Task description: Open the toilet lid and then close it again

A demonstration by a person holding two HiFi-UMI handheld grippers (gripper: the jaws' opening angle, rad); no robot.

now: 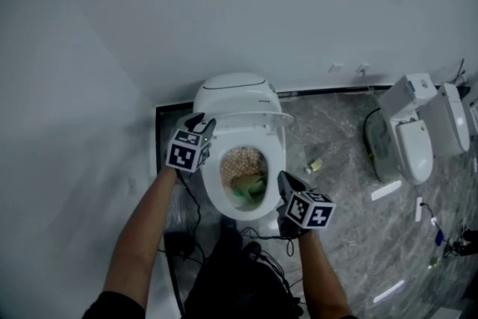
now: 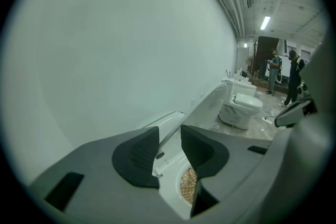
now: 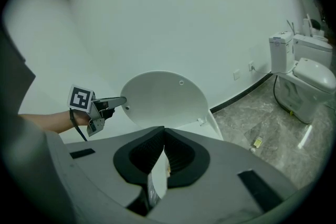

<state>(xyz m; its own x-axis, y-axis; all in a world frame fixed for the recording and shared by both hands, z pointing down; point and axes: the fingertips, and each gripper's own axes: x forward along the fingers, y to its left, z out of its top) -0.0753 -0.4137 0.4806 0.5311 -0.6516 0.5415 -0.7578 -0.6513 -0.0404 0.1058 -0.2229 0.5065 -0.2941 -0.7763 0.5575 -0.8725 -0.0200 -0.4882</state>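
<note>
The white toilet stands against the wall with its lid raised upright; from the head view the lid shows edge-on. My left gripper is at the lid's left edge. In the right gripper view the left gripper has one finger lying over the lid's underside beside a small bumper. In its own view the left gripper has the lid's edge between its fingertips. My right gripper hangs over the seat's right front, shut on nothing; its pads meet. Brownish and green matter lies in the bowl.
A second toilet and a third one stand to the right on the grey marble floor. A small packet lies on the floor between the toilets. The pale wall runs close behind. Two people stand far off.
</note>
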